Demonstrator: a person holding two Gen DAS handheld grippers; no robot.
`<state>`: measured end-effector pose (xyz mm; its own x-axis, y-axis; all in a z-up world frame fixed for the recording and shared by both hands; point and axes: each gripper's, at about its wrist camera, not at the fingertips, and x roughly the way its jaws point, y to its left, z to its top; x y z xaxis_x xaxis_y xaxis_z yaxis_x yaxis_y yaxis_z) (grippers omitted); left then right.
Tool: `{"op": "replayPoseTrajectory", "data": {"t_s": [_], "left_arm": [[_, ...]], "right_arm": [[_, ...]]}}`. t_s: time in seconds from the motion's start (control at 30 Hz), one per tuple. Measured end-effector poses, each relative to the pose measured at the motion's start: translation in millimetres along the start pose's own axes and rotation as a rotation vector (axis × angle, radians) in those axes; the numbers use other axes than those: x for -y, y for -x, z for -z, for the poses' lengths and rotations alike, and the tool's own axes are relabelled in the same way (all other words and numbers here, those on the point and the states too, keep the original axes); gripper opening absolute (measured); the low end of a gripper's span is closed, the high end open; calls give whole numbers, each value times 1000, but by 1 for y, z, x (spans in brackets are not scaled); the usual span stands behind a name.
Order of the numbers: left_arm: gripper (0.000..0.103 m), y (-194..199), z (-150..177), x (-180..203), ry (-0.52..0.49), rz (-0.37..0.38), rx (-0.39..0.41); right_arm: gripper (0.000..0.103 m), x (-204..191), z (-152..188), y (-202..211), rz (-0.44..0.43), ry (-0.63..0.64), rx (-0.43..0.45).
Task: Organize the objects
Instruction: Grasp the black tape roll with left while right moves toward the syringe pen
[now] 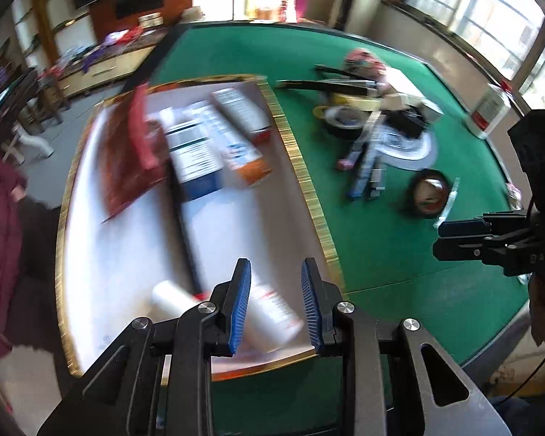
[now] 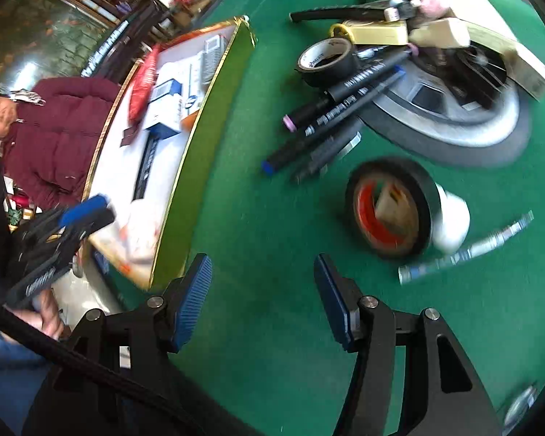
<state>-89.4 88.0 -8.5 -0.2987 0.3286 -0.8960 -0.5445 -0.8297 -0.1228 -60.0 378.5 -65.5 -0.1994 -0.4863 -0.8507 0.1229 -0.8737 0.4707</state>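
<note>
Your left claw (image 1: 276, 303) hangs over the near end of the gold-rimmed tray (image 1: 301, 167), pads a little apart with nothing pinched. A white tube (image 1: 269, 312) lies in the tray right under and between them; it's blurry, but doesn't look gripped. Your right claw (image 2: 263, 299) is spread wide and empty over bare green worktop (image 2: 272, 218). The black tape roll (image 2: 388, 207) with the red core stands on edge just ahead of it to the right, with the marker pens (image 2: 330, 123) farther out.
</note>
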Motion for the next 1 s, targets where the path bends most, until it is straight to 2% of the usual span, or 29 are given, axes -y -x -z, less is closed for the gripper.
{"op": "replayPoseTrajectory", "data": {"t_s": [0.1, 0.17, 0.23, 0.33, 0.47, 0.53, 0.63, 0.73, 1.0], "left_arm": [[24, -6, -14, 34, -72, 57, -12], [31, -13, -23, 59, -126, 102, -23], [58, -23, -33, 85, -180, 133, -28], [66, -38, -48, 113, -211, 186, -27], [66, -63, -68, 129, -195, 218, -49], [66, -73, -74, 131, -189, 211, -49], [66, -87, -82, 131, -169, 234, -72], [66, -91, -86, 136, -159, 274, -61], [66, -127, -90, 146, -153, 257, -99]], "right_arm": [[60, 19, 11, 29, 56, -48, 83], [60, 29, 13, 40, 85, -76, 117], [60, 39, 17, 52, 107, -103, 143], [60, 54, 27, 68, 111, -151, 172], [60, 69, 52, 78, 118, -190, 169], [60, 71, 58, 76, 117, -194, 163], [60, 77, 68, 77, 123, -203, 161], [60, 84, 75, 81, 128, -214, 161], [60, 93, 86, 86, 148, -225, 148]]}}
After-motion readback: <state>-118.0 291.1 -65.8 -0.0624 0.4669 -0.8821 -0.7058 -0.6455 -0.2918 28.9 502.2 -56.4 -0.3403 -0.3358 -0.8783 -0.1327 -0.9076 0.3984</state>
